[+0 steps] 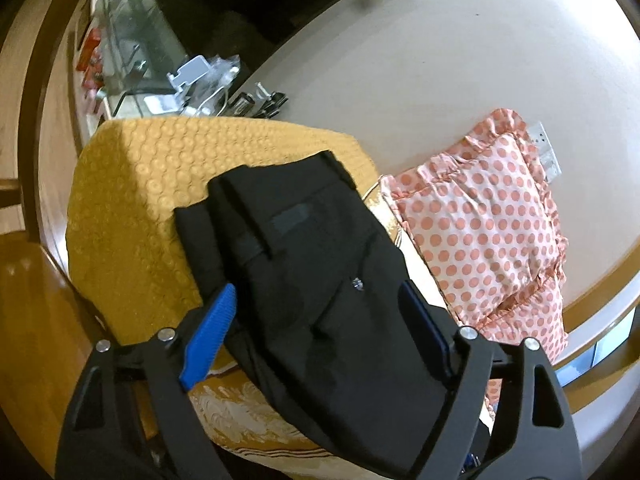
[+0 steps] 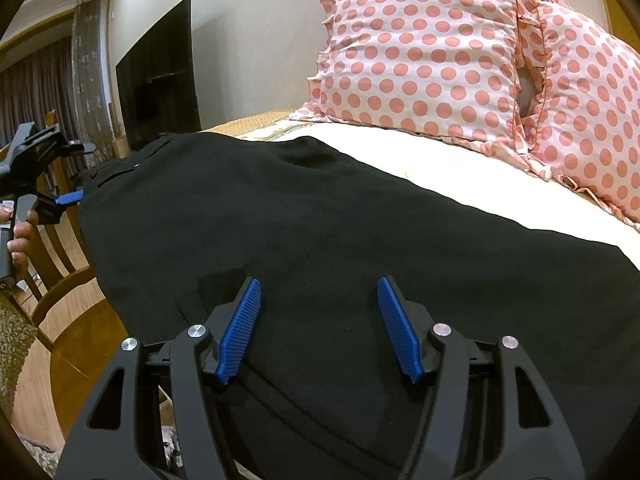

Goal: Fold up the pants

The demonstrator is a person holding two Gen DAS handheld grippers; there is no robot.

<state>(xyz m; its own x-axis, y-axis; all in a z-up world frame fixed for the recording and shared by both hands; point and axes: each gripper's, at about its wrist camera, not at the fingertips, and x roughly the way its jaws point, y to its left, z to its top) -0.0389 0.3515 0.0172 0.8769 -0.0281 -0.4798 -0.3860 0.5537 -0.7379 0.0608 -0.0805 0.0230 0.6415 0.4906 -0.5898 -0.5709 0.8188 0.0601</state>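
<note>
Both wrist views close, sharing black pants (image 1: 304,280)

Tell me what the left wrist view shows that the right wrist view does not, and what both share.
Left wrist only: a yellow textured blanket under the waistband, a cluttered side table.

Right wrist only: a dark TV, a wooden chair, and the left gripper seen from outside.

Both: the black pants on the bed, polka-dot pillows, open jaws.

Two pink polka-dot pillows (image 2: 424,56) lean against the wall at the head of the bed (image 2: 460,168). A yellow textured blanket (image 1: 140,200) covers one part of the bed. A dark television (image 2: 160,80) stands near a wooden chair (image 2: 60,264).
</note>
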